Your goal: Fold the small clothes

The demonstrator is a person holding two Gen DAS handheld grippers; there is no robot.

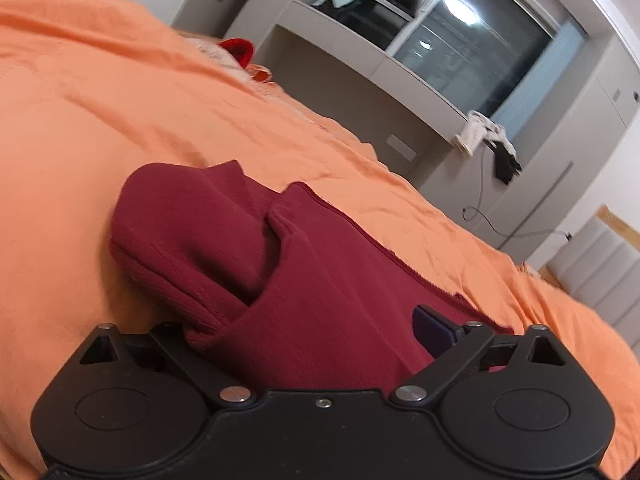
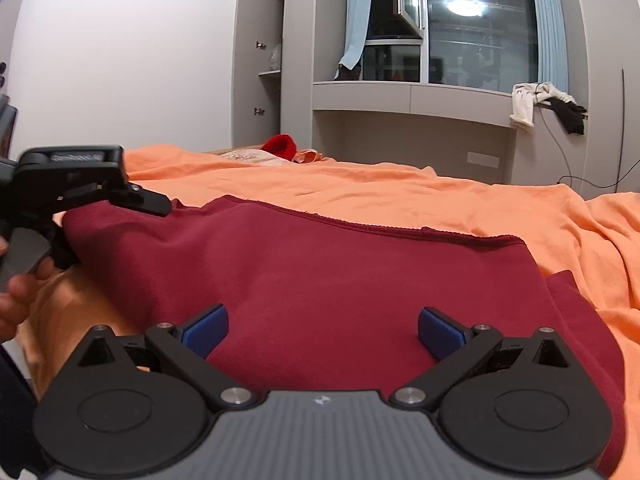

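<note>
Left claw [image 1: 312, 328] jaws wide apart, maroon garment [image 1: 288, 264] bunched between them; one blue pad [image 1: 434, 328] shows, the other is buried in cloth, no clamping visible. Right claw [image 2: 322, 330] released, both blue pads [image 2: 208, 328] spread above flat maroon fabric, contact unclear. Garment lies on orange bedsheet [image 2: 440, 200], its left end folded over. Hand [image 2: 24, 292] grips left claw's handle.

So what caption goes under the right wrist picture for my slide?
Open right hand-held gripper over a dark red sweater on an orange bedsheet, left hand-held gripper beside it.
</note>
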